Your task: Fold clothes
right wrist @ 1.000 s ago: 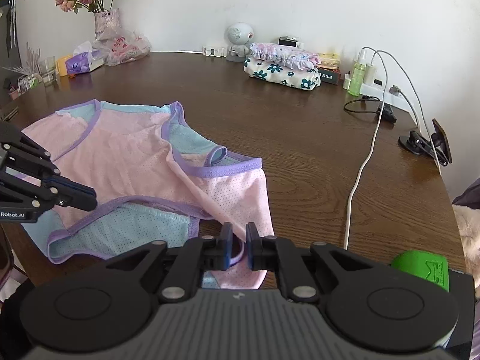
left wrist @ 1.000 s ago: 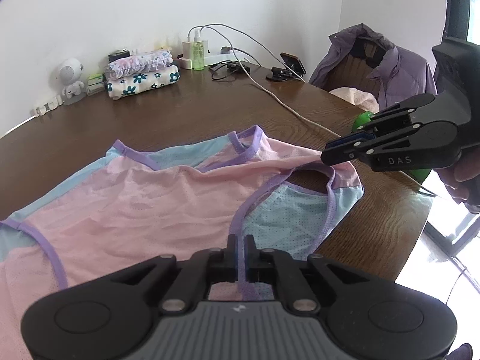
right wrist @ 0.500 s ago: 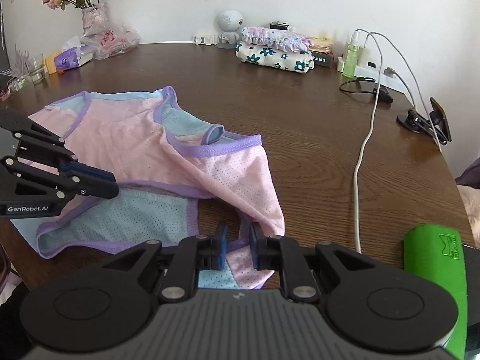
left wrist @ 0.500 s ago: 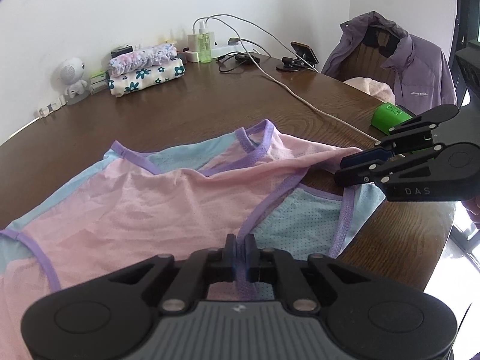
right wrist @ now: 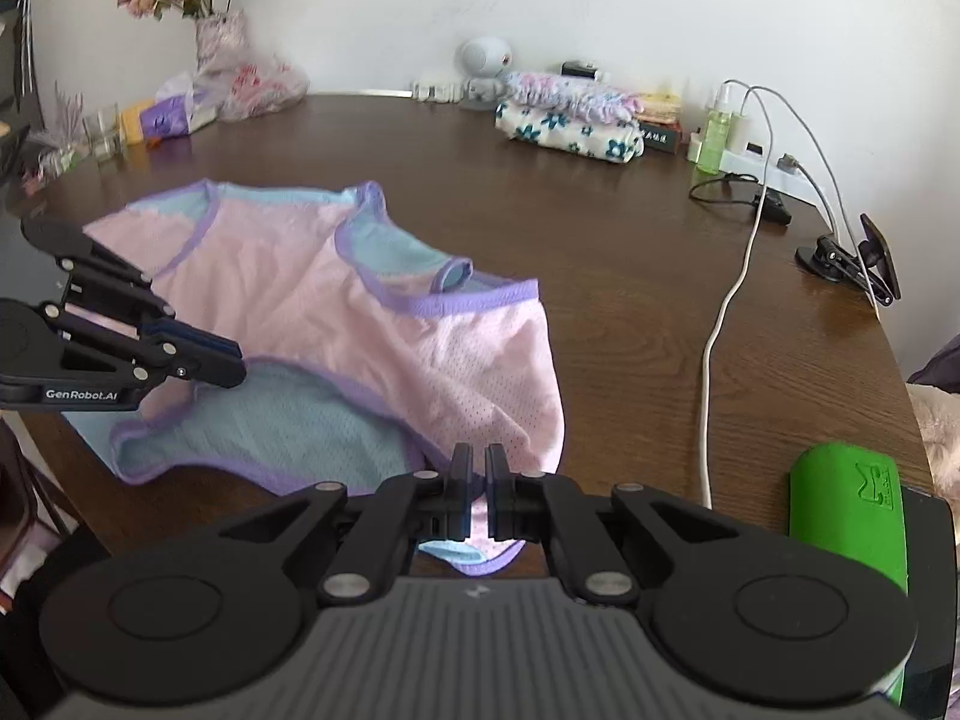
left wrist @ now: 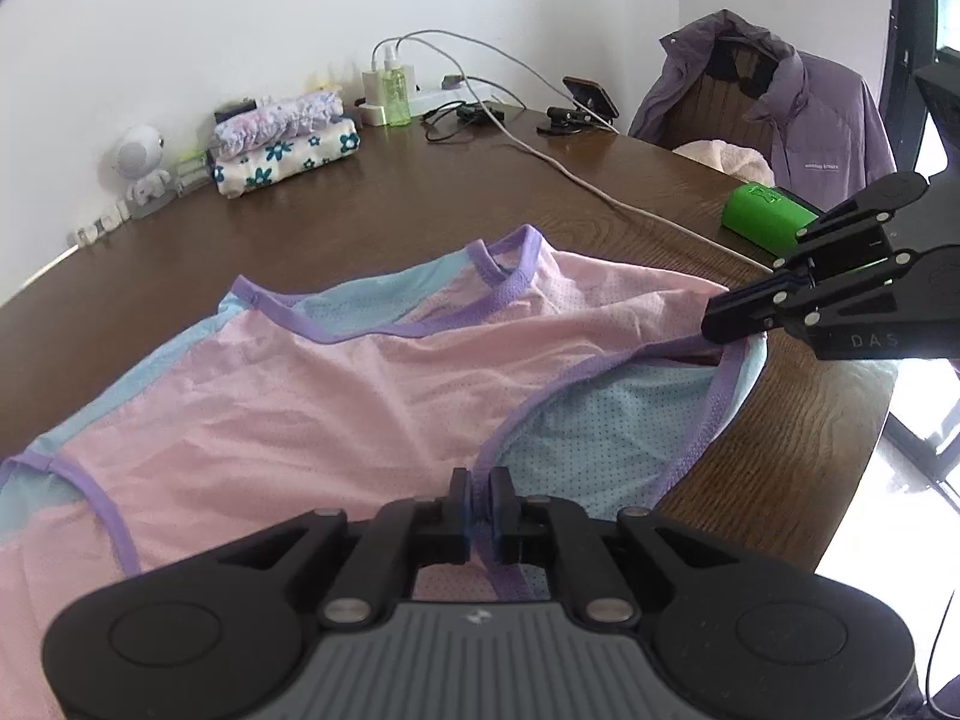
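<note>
A pink and light blue mesh top (left wrist: 360,396) with purple trim lies spread on the brown table (left wrist: 420,228). My left gripper (left wrist: 479,495) pinches the purple hem at the near edge, and its jaws are opening slightly with the trim still between the pads. In the right wrist view my right gripper (right wrist: 478,474) is closing on the pink corner of the top (right wrist: 336,300), cloth between its pads. The right gripper (left wrist: 711,321) shows at the top's right corner, and the left gripper (right wrist: 234,369) shows at its left side.
A stack of folded floral clothes (right wrist: 570,126) sits at the back near a white robot figure (right wrist: 483,60). A white cable (right wrist: 720,312) crosses the table on the right, beside a phone clamp (right wrist: 852,258). A green object (right wrist: 846,516) lies near the table's edge. A purple jacket (left wrist: 780,102) hangs on a chair.
The right gripper's jaws widened, then closed on the pink corner. It sank toward the top's right corner. The left gripper kept its hold on the hem.
</note>
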Demonstrator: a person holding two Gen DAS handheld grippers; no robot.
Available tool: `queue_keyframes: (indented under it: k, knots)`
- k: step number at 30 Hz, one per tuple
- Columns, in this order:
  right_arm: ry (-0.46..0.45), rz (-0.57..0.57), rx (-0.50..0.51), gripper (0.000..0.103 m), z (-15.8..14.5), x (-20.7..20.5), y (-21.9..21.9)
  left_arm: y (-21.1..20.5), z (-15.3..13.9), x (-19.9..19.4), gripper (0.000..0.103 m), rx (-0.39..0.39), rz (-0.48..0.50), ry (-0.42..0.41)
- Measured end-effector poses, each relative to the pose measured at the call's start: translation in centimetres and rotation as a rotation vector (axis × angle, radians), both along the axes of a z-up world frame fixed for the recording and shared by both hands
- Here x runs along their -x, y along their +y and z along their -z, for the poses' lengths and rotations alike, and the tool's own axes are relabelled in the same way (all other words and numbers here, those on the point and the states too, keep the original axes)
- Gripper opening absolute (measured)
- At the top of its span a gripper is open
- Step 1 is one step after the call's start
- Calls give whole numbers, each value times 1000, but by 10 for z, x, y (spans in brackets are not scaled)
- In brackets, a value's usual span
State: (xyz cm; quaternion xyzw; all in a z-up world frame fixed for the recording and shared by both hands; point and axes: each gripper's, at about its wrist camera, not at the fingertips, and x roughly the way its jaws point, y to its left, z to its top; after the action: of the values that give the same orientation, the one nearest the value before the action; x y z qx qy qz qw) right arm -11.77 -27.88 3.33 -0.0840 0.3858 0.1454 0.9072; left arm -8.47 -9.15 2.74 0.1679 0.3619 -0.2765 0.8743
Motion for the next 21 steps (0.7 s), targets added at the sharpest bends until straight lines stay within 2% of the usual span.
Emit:
queue_keyframes:
  k: [1, 3, 4, 5, 8, 10, 12, 14, 16, 17, 18, 19, 21]
  knots:
    - [14, -9, 7, 5, 1, 0, 1, 1, -1, 2, 15, 18, 17, 10]
    - [-11, -8, -33, 11, -8, -1, -4, 5, -4, 9, 41, 62, 55, 35]
    - [-33, 3, -72, 22, -16, -4, -9, 8, -4, 13, 44, 85, 75, 50]
    - [-61, 21, -108, 33, -24, -11, -15, 9, -2, 18, 44, 86, 84, 57]
    - [-75, 94, -203, 36, -32, -49, -28, 16, 5, 27, 44, 80, 93, 53]
    - [-14, 122, -243, 37, -25, -86, -30, 21, 6, 28, 44, 107, 82, 57]
    - [41, 110, -245, 38, -16, -117, -26, 21, 7, 27, 44, 117, 76, 55]
    - [78, 76, -174, 41, -10, -131, -15, 21, 8, 27, 45, 127, 67, 50]
    - [114, 43, -103, 40, -3, -145, -3, 20, 8, 25, 47, 142, 56, 51]
    - [133, 26, -67, 31, 0, -152, 3, 20, 8, 24, 50, 150, 60, 55]
    - [132, 10, -29, 14, 1, -155, 8, 20, 8, 23, 54, 158, 64, 59]
    - [75, -3, 23, 1, -3, -150, 14, 20, 9, 23, 56, 161, 74, 61]
    - [-132, -38, 189, 1, -14, -129, 31, 17, 9, 23, 63, 157, 95, 61]
